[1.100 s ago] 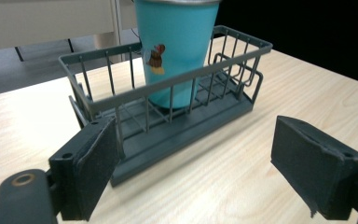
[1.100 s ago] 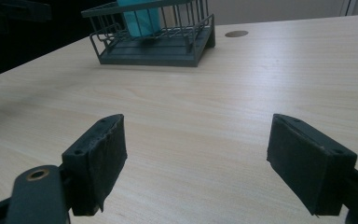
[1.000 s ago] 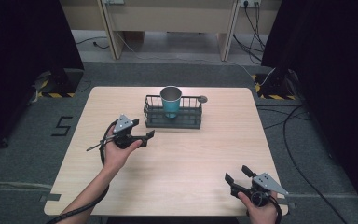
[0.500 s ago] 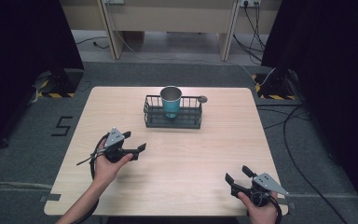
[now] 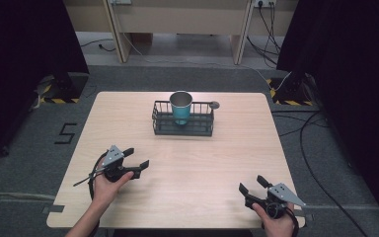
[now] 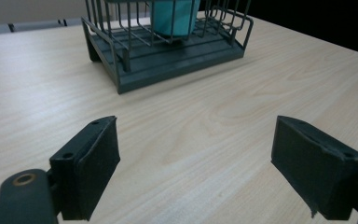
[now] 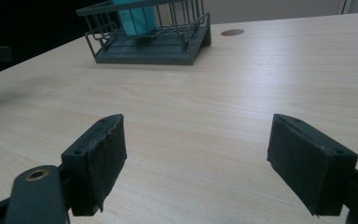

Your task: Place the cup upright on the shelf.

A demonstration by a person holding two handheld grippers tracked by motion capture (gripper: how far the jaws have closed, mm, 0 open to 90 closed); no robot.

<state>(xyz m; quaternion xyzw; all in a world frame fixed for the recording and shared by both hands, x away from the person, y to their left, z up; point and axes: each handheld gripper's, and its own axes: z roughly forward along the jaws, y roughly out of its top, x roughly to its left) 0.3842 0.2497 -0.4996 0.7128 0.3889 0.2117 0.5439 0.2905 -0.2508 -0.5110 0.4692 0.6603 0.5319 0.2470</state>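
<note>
Dark wire rack [image 5: 183, 120] with a solid tray base sits toward the far edge of the pale wooden table [image 5: 187, 168], about midway across; take it as your landmark. A teal cup with a metal rim [image 5: 181, 107] stands upright inside the rack, near its middle. A small round grey cap [image 5: 214, 104] sits in the tabletop just beyond the rack's far right corner. Your left gripper [image 5: 134, 158] hovers well short of the rack, on the near left side of it, held in your left hand [image 5: 109, 181], jaws spread wide with bare wood between them; in the left gripper view the rack [image 6: 168, 44] and cup [image 6: 175, 16] lie ahead, apart from the pads [image 6: 91, 170]. Your right gripper [image 5: 252, 184] lies well apart from the rack, at the near right corner of the table, in your right hand [image 5: 276, 224]. Its jaws also stand wide apart, gripping nothing; the right gripper view shows the rack [image 7: 151, 35] far ahead to the left, with the teal cup [image 7: 137, 18] inside it.
</note>
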